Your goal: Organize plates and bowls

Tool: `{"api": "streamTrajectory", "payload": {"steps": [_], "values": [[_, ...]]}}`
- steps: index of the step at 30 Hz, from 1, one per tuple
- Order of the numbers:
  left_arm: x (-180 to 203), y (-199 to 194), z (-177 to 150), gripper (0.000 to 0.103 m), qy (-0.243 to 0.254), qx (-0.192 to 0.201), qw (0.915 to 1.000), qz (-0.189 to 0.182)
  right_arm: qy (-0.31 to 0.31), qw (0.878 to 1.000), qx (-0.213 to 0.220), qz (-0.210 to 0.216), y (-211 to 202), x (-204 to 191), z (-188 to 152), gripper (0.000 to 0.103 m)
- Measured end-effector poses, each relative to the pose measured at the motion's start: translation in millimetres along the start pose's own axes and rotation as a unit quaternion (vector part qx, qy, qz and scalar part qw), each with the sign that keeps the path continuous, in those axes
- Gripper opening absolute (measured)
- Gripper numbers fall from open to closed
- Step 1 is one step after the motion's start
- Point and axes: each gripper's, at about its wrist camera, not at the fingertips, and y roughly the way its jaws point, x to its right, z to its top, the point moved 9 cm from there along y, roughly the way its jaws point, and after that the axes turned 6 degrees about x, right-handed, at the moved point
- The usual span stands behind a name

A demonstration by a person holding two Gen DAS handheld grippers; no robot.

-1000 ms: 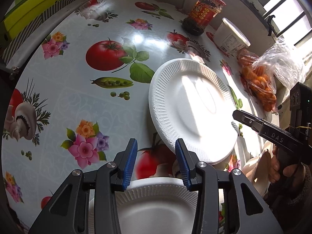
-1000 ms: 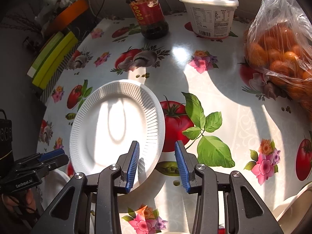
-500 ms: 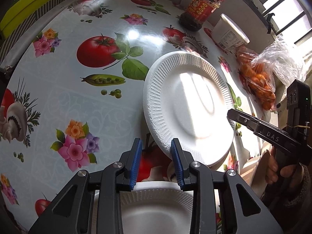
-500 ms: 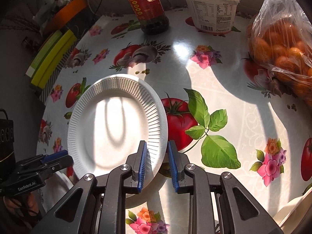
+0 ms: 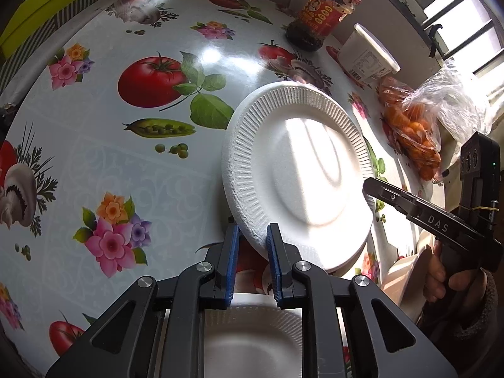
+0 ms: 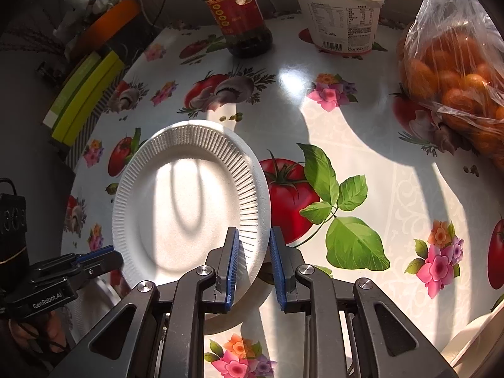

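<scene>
A white ribbed paper plate (image 5: 299,170) (image 6: 186,195) sits at the middle of the table, held from both sides. My left gripper (image 5: 252,233) has its jaws closing, blue pads pressing the plate's left near rim. On the opposite rim my right gripper (image 6: 253,236) is closing the same way, with that edge pinched between its pads. Each gripper shows in the other view: the right gripper (image 5: 367,186) at the plate's right edge, the left gripper (image 6: 110,255) at its lower left. The edge of a second plate (image 6: 220,315) peeks out beneath the held one.
Another white plate (image 5: 252,340) lies under my left gripper. A pale bowl (image 5: 403,277) stands by the hand at right. At the back are a red-labelled jar (image 6: 239,22), a white tub (image 6: 340,15) and a bag of oranges (image 6: 453,72). Yellow-green boxes (image 6: 85,94) edge the left side.
Both grippers' jaws have narrowed from wide apart down onto the plate's rim, one on each side. Neither hand has shifted noticeably.
</scene>
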Motion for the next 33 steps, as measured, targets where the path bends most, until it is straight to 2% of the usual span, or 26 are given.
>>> {"api": "streamTrajectory", "payload": {"steps": [16, 33], "values": [[-1, -11, -1, 0.019, 0.003, 0.013, 0.9999, -0.006, 0.008, 1.000, 0.012, 0.013, -12, -1, -1, 0.019], [-3, -37, -7, 0.019, 0.011, 0.034, 0.9993, -0.007, -0.001, 0.999, 0.027, 0.017, -33, -20, -8, 0.019]]}}
